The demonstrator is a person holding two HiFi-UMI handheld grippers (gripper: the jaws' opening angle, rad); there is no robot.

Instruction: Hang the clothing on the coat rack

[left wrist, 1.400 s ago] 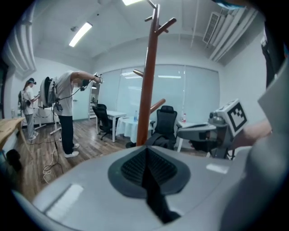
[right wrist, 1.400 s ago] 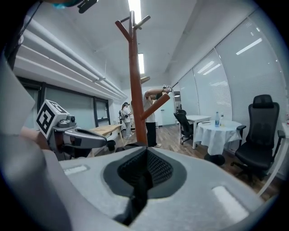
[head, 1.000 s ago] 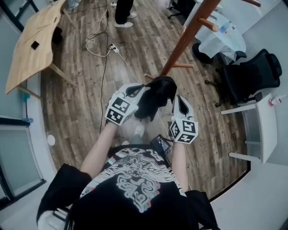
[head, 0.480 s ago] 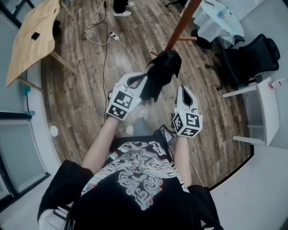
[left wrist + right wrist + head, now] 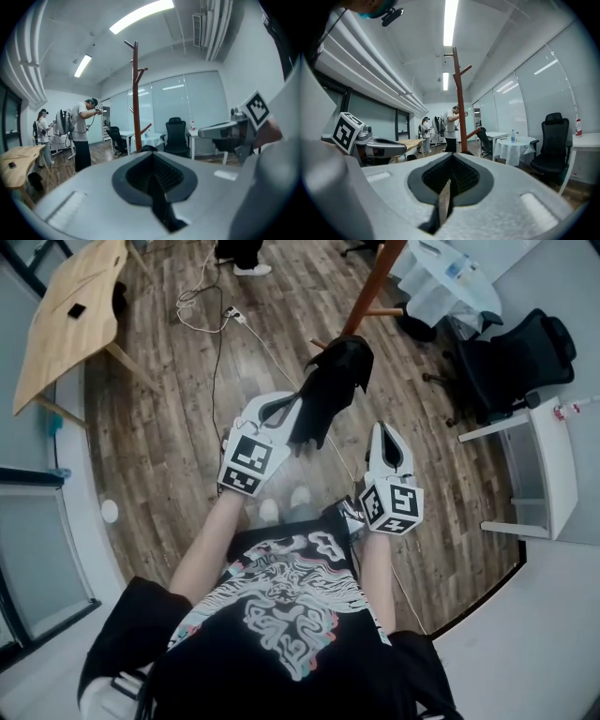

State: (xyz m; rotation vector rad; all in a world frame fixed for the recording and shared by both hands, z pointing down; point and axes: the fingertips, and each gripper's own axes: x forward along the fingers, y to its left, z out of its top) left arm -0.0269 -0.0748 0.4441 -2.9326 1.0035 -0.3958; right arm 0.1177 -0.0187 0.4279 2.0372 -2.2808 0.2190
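Observation:
A black piece of clothing [image 5: 333, 390] hangs bunched from my left gripper [image 5: 296, 414], which is shut on it; dark fabric fills the slit between its jaws [image 5: 151, 158]. My right gripper [image 5: 382, 430] is held beside it, a little to the right, jaws shut with nothing in them [image 5: 450, 164] and apart from the cloth. The coat rack [image 5: 371, 289], a brown wooden pole with angled pegs, stands on the floor just beyond the clothing. Both gripper views look at it straight ahead, upright, in the left gripper view [image 5: 136, 98] and the right gripper view [image 5: 459, 103].
A light wooden table [image 5: 66, 324] stands at the left, with cables [image 5: 202, 315] on the wood floor beside it. At the right are a black office chair [image 5: 511, 371], a white desk [image 5: 544, 474] and a white-clothed table [image 5: 450, 287]. A person [image 5: 82, 133] stands near the rack.
Both grippers and the black clothing have moved forward toward the coat rack and a little higher. The grip on the cloth has not changed.

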